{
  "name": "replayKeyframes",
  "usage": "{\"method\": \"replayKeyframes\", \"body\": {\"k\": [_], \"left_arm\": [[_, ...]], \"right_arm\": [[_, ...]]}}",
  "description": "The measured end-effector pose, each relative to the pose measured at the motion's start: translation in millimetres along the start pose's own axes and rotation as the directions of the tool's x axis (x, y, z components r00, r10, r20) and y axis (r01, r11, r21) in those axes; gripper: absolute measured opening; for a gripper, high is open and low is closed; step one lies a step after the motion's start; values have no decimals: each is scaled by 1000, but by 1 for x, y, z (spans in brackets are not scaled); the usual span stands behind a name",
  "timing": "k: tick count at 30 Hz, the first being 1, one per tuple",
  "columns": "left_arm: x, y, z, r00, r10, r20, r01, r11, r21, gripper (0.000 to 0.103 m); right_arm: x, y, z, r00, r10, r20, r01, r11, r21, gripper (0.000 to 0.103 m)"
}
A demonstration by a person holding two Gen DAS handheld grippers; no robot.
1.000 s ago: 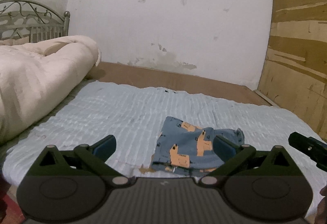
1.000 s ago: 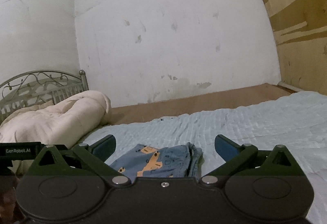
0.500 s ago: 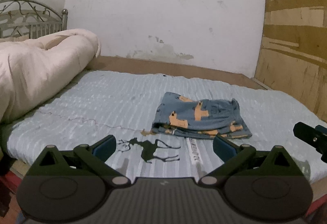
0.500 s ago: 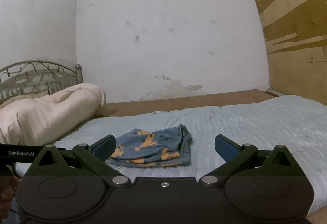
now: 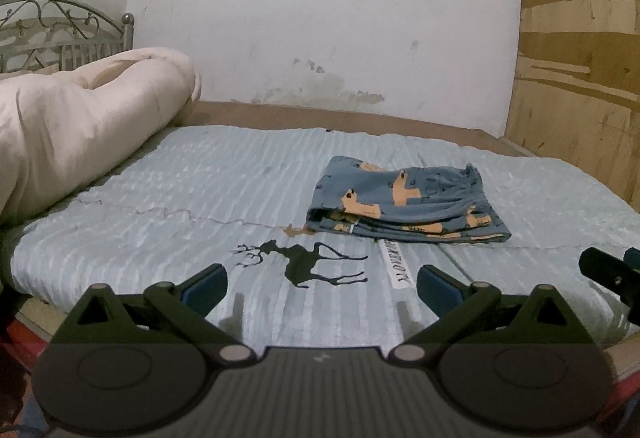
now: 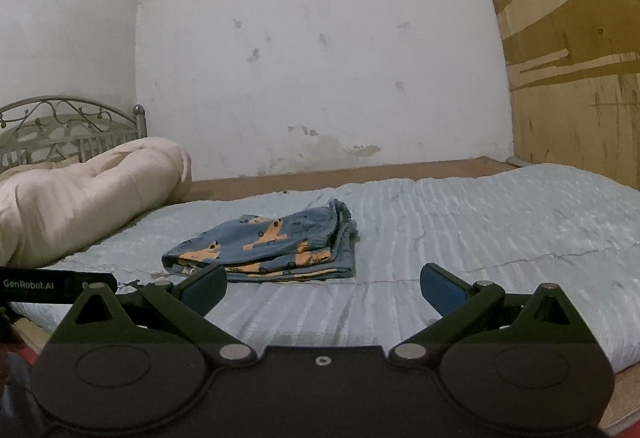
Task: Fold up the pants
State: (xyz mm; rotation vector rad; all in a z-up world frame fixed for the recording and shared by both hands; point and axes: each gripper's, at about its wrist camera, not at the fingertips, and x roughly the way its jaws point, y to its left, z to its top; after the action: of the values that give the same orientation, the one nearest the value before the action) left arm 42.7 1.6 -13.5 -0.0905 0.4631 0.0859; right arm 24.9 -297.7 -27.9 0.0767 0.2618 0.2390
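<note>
Pale blue bedspread (image 5: 200, 198) carried folded pants (image 5: 404, 202). Left gripper (image 5: 322, 284) and right gripper (image 6: 324, 288) hung wide open, empty, touching nothing.

— What can't you make out from your left wrist camera?
— The label (image 5: 399, 267) on the sheet (image 5: 200, 198): its lettering is too small to read. The right gripper (image 5: 612, 274) is cut off at the frame's edge.
— And the pants (image 6: 264, 246)?
— Your near finger (image 6: 204, 288) covers one corner; the inner layers stay hidden.
</note>
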Motion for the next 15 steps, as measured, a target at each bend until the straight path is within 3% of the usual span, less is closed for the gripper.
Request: {"method": "replayKeyframes", "body": {"k": [15], "left_arm": [[5,1,-4,1000,1,-13,-1,1000,-7,102]], "right_arm": [[6,-2,-3,1000,7,-21,-7,1000,-2,102]]}}
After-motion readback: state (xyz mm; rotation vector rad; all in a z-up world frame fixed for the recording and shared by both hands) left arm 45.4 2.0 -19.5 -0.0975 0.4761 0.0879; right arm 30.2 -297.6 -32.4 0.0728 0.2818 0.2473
